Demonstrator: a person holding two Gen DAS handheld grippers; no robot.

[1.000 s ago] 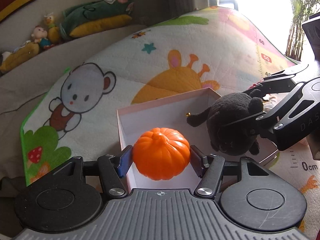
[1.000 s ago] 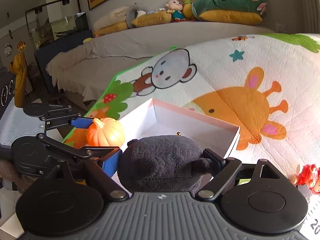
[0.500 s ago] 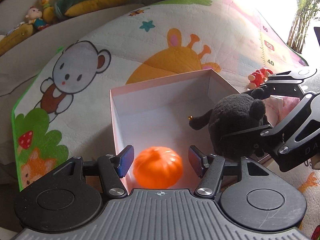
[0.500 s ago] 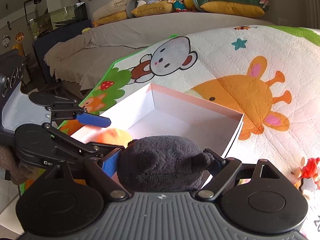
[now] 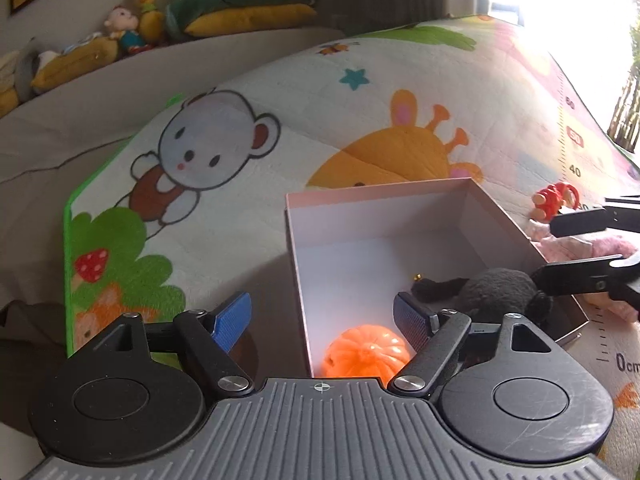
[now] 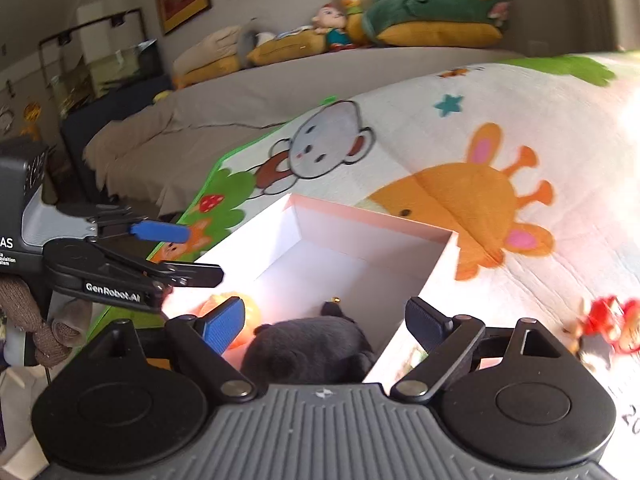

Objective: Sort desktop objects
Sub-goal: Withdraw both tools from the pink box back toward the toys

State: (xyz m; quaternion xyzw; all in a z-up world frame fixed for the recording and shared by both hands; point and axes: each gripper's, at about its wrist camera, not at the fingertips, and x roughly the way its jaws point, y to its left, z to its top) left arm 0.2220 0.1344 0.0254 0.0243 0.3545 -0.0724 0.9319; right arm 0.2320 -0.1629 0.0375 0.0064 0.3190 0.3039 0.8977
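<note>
Both toys have dropped into the box (image 5: 500,216) — one pumpkin (image 5: 366,350), one black plush (image 5: 496,290). Left gripper (image 5: 322,322) and right gripper (image 6: 324,322) gape, empty, over a cartoon mat (image 5: 280,92) beside a sofa (image 6: 240,92).

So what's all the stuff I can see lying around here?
pumpkin toy: one, orange, inside the box at its near corner
plush toy: one, black, inside the box by its right wall
box: one, pale pink outside, white inside, open, on the play mat
play mat: one, white with cartoon bear, sun and green edge, under the box
small doll: one, red, on the mat right of the box
pink soft thing: one, on the mat beside the box's right wall, too hidden to name
cushions and dolls: several, green, yellow, on the ledge behind
left gripper: one, black with blue pads, open above the pumpkin toy
right gripper: one, black with blue pads, open above the plush toy
</note>
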